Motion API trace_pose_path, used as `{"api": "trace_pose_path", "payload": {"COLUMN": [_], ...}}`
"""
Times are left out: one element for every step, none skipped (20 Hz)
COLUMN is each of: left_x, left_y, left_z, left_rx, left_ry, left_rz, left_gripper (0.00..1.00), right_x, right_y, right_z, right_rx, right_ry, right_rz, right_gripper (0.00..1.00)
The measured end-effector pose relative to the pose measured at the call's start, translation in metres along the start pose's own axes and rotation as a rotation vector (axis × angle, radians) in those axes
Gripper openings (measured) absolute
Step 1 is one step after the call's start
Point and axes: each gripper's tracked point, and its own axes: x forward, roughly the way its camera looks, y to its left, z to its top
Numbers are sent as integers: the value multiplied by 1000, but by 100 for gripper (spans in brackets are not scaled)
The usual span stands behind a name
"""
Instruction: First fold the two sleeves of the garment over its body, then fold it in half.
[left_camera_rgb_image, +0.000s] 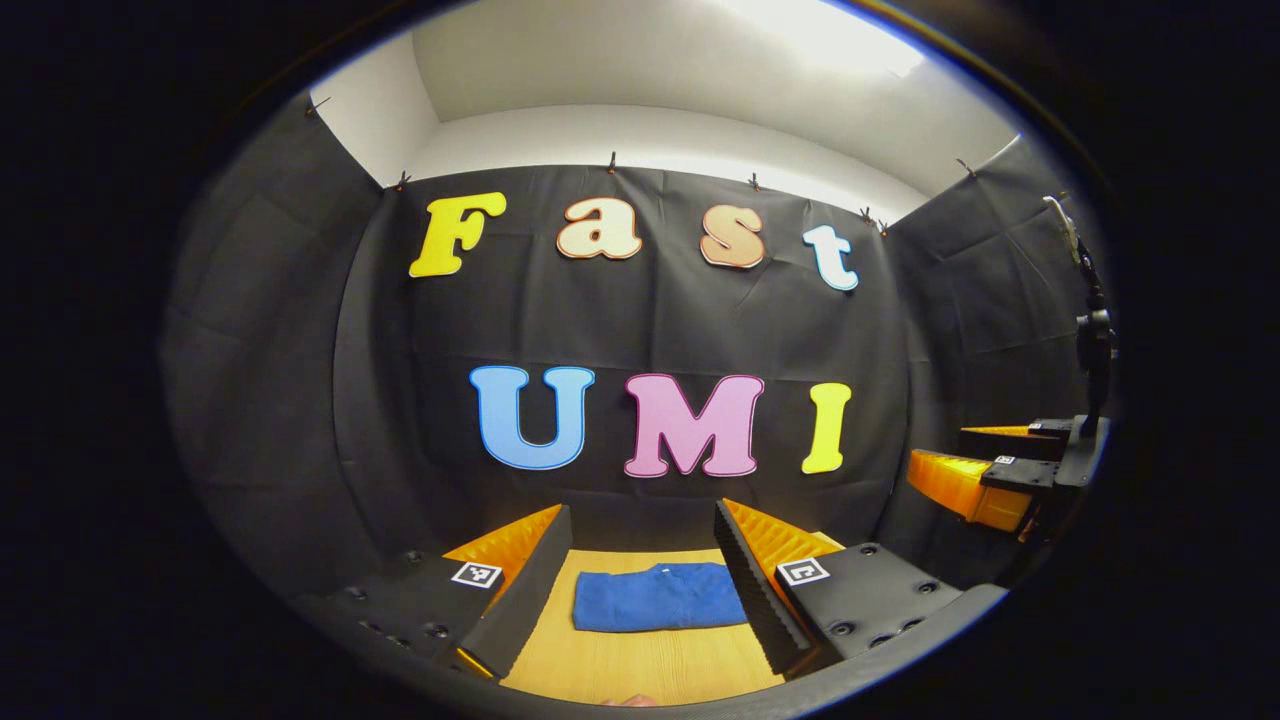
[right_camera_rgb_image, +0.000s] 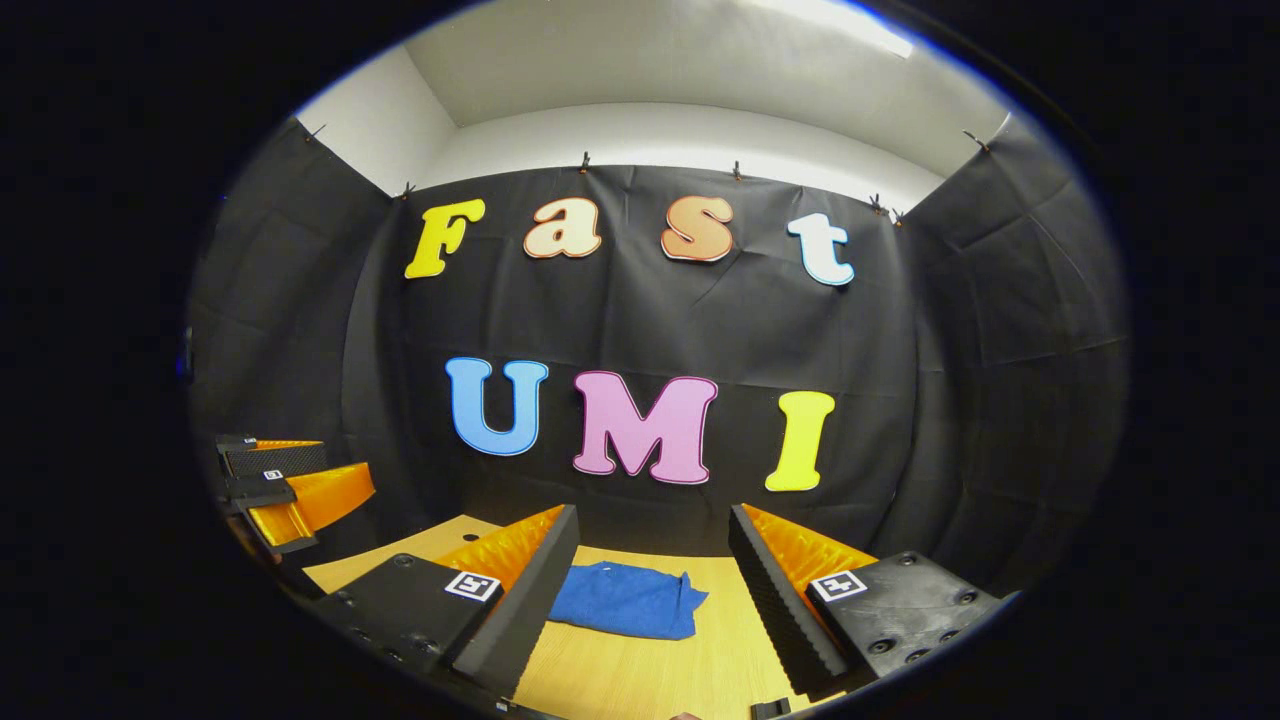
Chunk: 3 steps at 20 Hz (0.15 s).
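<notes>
A blue garment (left_camera_rgb_image: 660, 597) lies folded into a compact rectangle on the wooden table (left_camera_rgb_image: 640, 670), seen between the fingers in the left gripper view. In the right gripper view the same garment (right_camera_rgb_image: 627, 600) lies a little left of centre. My left gripper (left_camera_rgb_image: 640, 585) is open, raised above the table and apart from the cloth, with nothing between its fingers. My right gripper (right_camera_rgb_image: 655, 590) is open too, also clear of the garment. The right gripper (left_camera_rgb_image: 985, 470) also appears far off at the right edge of the left gripper view, and the left gripper (right_camera_rgb_image: 290, 480) at the left edge of the right gripper view.
Black cloth walls close the booth at the back and on both sides. A dark stand (left_camera_rgb_image: 1093, 340) rises at the far right in the left gripper view. The wooden table (right_camera_rgb_image: 640, 680) extends toward me in front of the garment.
</notes>
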Motion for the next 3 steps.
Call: {"api": "trace_pose_path", "payload": {"left_x": [1, 2, 2], "left_y": [0, 0, -1], "left_z": [-1, -2, -2], "left_rx": [1, 1, -2], "left_ry": [2, 6, 7], "left_rz": [0, 1, 0], "left_gripper": [82, 82, 82], "right_x": [0, -1, -1], "right_y": [-1, -1, -1], "right_z": [2, 2, 2], "right_rx": [2, 4, 6], "right_ry": [1, 2, 3], "right_rz": [-1, -3, -3], "right_gripper": [96, 96, 96]}}
